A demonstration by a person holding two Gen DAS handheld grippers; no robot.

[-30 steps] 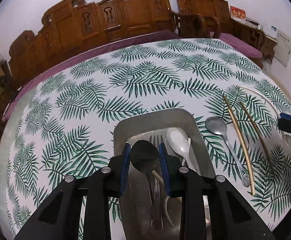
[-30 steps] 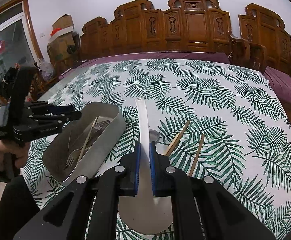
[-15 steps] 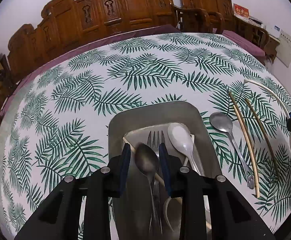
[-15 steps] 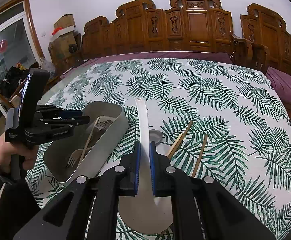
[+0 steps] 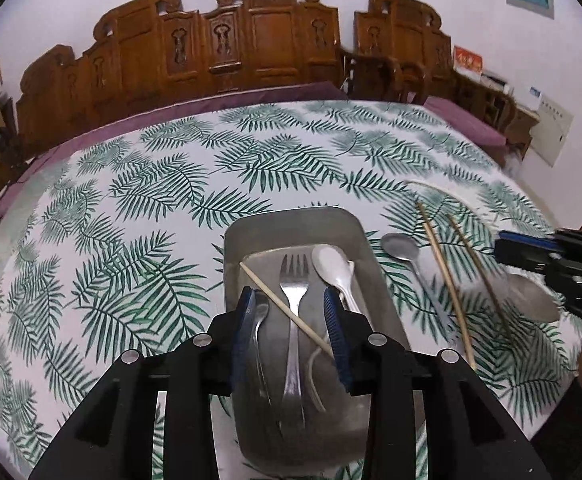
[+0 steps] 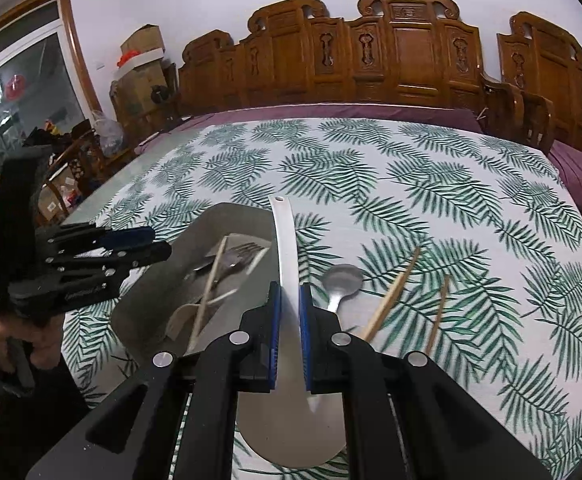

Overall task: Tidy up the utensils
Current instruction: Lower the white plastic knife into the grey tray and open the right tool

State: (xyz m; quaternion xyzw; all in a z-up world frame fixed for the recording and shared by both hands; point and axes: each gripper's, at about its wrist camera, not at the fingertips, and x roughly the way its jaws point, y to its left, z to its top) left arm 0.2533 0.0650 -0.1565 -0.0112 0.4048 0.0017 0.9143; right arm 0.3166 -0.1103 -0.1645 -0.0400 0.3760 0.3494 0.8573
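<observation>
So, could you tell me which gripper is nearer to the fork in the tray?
Left. The left gripper hovers right over the fork, jaws opening; the right gripper sits beyond the tray.

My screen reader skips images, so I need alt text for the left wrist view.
The left gripper, jaws opening and empty, hovers over a grey metal tray holding a steel fork, white plastic spoon, dark metal spoon and wooden chopstick. Beside it on the leaf-print tablecloth lie a steel spoon and two chopsticks.

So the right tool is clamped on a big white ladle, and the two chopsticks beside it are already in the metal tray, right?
Not quite. The right tool does clamp the white ladle, but the two chopsticks lie on the tablecloth, outside the metal tray, as the right wrist view shows.
</observation>
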